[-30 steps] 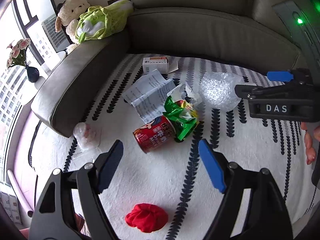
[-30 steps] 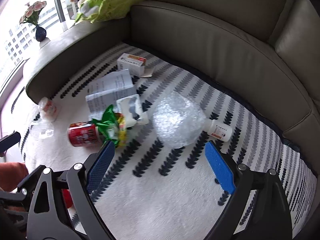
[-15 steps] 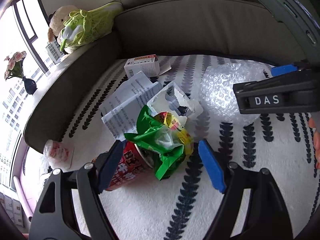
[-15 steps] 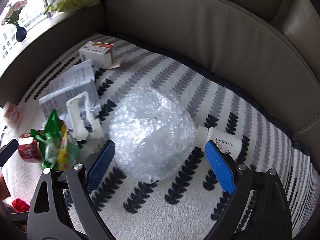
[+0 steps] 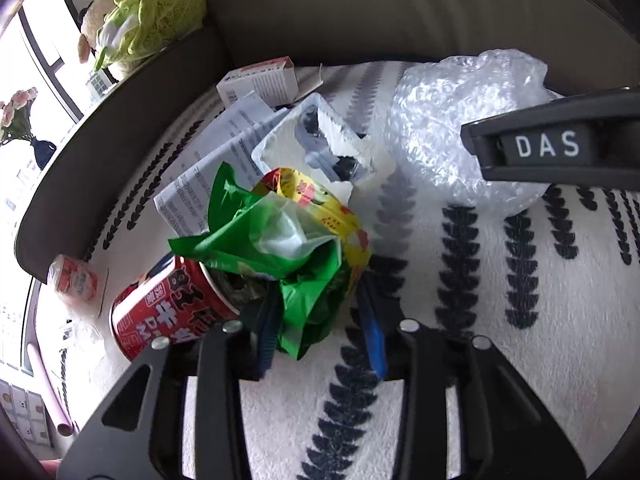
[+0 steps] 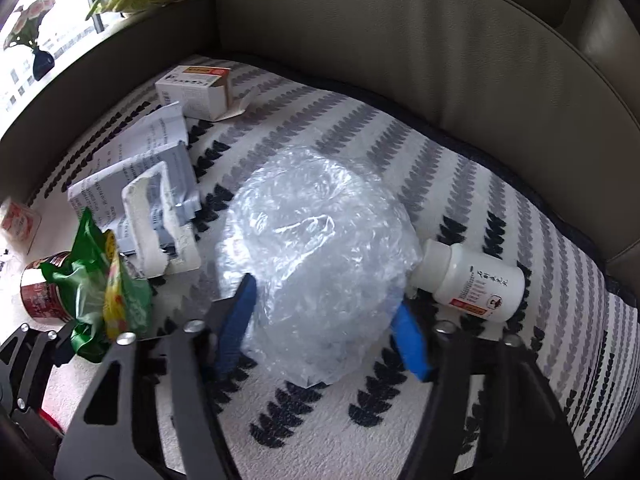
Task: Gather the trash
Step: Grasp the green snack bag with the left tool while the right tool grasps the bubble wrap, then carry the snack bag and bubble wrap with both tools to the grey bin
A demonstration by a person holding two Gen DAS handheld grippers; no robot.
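Note:
A crumpled green and yellow snack wrapper (image 5: 280,240) sticks out of a red paper cup (image 5: 168,316) lying on its side. My left gripper (image 5: 318,292) is closing on the wrapper, and both blue pads touch its lower folds. A ball of clear bubble wrap (image 6: 320,248) lies on the patterned blanket (image 6: 500,380). My right gripper (image 6: 324,294) is closing on it, pads pressed into its sides. The right gripper's black body (image 5: 548,148) shows in the left wrist view, in front of the bubble wrap (image 5: 460,128).
A white pill bottle (image 6: 472,280) lies just right of the bubble wrap. A torn white foam tray (image 5: 288,144), printed leaflets (image 5: 224,148), a small white box (image 6: 196,92) and a small packet (image 5: 74,280) lie around. The grey sofa back (image 6: 400,60) curves behind.
Both grippers came down onto the blanket. The left jaws narrowed around the green wrapper, the right jaws around the bubble wrap ball.

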